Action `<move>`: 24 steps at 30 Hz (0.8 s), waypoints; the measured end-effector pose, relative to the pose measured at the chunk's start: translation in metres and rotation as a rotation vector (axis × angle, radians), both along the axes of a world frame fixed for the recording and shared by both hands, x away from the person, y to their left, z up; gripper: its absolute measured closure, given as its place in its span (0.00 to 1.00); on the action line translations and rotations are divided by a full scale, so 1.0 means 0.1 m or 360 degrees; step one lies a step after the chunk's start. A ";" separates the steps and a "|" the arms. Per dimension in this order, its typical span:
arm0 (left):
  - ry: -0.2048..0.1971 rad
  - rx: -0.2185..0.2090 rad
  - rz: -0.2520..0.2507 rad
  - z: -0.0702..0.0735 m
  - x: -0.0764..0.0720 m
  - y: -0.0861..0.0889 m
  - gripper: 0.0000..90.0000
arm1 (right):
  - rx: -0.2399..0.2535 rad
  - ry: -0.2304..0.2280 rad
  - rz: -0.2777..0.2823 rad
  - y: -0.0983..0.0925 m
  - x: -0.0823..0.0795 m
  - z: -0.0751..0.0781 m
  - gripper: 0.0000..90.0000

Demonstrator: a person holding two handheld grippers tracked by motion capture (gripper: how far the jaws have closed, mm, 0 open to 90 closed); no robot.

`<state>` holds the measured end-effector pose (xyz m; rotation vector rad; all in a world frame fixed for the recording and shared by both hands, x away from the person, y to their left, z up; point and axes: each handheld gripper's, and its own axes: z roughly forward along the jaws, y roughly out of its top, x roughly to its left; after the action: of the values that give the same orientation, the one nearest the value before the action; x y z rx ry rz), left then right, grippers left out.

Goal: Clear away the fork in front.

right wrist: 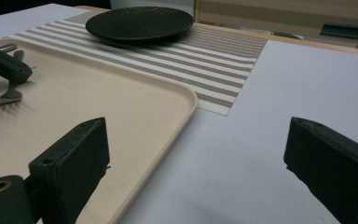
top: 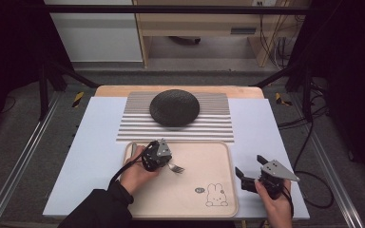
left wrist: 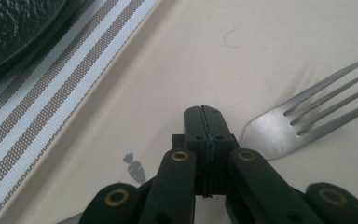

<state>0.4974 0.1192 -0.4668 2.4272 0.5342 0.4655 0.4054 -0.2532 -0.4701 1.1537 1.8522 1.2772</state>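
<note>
The left tool (top: 164, 164) is sitting low over the beige tray (top: 218, 156), its jaws pressed together on the handle of a metal fork (top: 176, 168). In the left gripper view the two black jaws are meeting with no gap between them, and the fork (left wrist: 303, 119) is sticking out just to the right of them, its tines pointing up and to the right above the tray's (left wrist: 205, 56) pale surface. Whether the fork is resting on the tray or hanging just above it cannot be told. A small carrot mark (left wrist: 134, 169) is showing on the tray beside the jaws.

The right tool (top: 252, 180) is hovering over the light grey counter (top: 266, 123) just off the tray's right edge, its jaws standing wide apart with nothing between them. In the right gripper view the left tool (right wrist: 4, 65) is showing at the far left, with the fork (right wrist: 7, 97) hanging from it.

Beyond the tray, a dark round plate (top: 174, 108) is lying on a striped placemat (top: 214, 126). A rabbit drawing (top: 216, 194) is decorating the tray's near right corner
</note>
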 end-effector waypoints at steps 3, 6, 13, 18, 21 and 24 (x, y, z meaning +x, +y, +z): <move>0.0006 0.0012 -0.0019 0.01 -0.04 0.05 1.00 | -0.0002 0.0000 0.0002 0.00 0.00 0.00 0.08; 0.0014 0.0014 -0.0035 0.01 -0.10 0.10 1.00 | -0.0003 0.0008 0.0003 0.01 0.00 0.00 0.08; 0.0020 0.0022 -0.0059 0.01 -0.19 0.21 1.00 | -0.0004 0.0008 0.0007 0.02 0.00 0.00 0.08; 0.0024 0.0028 -0.0069 0.02 -0.23 0.29 1.00 | -0.0006 0.0008 0.0008 0.02 0.00 0.00 0.08; 0.0031 0.0030 -0.0066 0.02 -0.26 0.34 1.00 | -0.0005 0.0011 0.0007 0.02 0.00 0.00 0.08; 0.0035 0.0029 -0.0066 0.02 -0.28 0.39 1.00 | -0.0010 0.0014 0.0006 0.02 0.00 -0.01 0.08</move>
<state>0.4694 0.1581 -0.4646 2.4581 0.4903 0.4287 0.4058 -0.2513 -0.4708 1.1545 1.8644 1.2698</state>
